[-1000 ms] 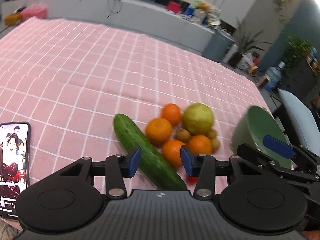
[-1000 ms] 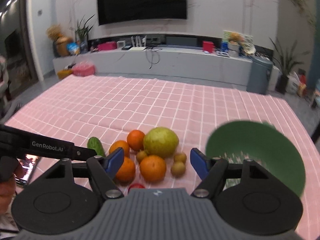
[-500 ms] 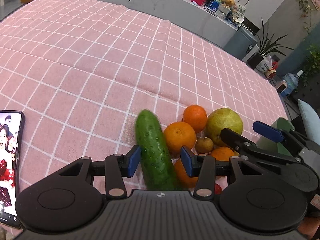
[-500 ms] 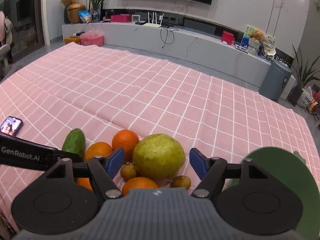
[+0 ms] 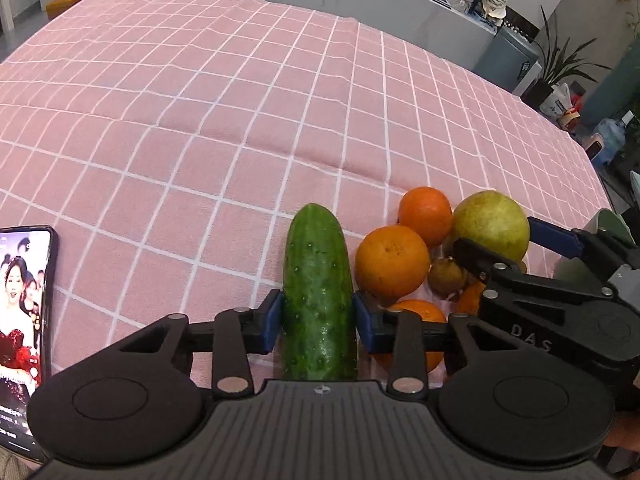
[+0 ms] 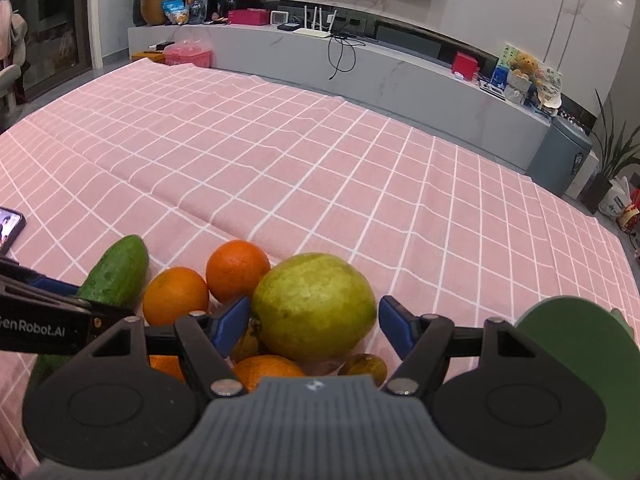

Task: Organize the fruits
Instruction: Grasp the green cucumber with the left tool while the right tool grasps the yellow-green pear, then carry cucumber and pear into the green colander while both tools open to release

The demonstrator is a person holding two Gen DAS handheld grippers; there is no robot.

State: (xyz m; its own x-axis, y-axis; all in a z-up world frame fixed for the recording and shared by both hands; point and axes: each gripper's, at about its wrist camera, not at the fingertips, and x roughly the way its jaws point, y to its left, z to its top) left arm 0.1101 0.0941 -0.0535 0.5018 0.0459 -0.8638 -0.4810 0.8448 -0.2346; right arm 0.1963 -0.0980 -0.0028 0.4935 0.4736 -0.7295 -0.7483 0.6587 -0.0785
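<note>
A green cucumber (image 5: 318, 296) lies on the pink checked cloth, and my left gripper (image 5: 318, 322) has its blue pads against both its sides. Beside it sits a pile of oranges (image 5: 392, 266), small brown fruits (image 5: 446, 278) and a large yellow-green guava (image 5: 491, 224). My right gripper (image 6: 314, 320) is open around the guava (image 6: 314, 304), with a gap at the right pad. The cucumber also shows in the right wrist view (image 6: 116, 270). A green bowl (image 6: 576, 344) stands at the right.
A phone (image 5: 22, 312) with a lit screen lies at the left near the table's front edge. The pink cloth (image 5: 240, 100) stretches far behind the fruit. A grey TV bench (image 6: 360, 64) with clutter stands beyond the table.
My left gripper has moved over the cucumber and closed on its sides. My right gripper has come forward and down, so the guava now sits between its open fingers.
</note>
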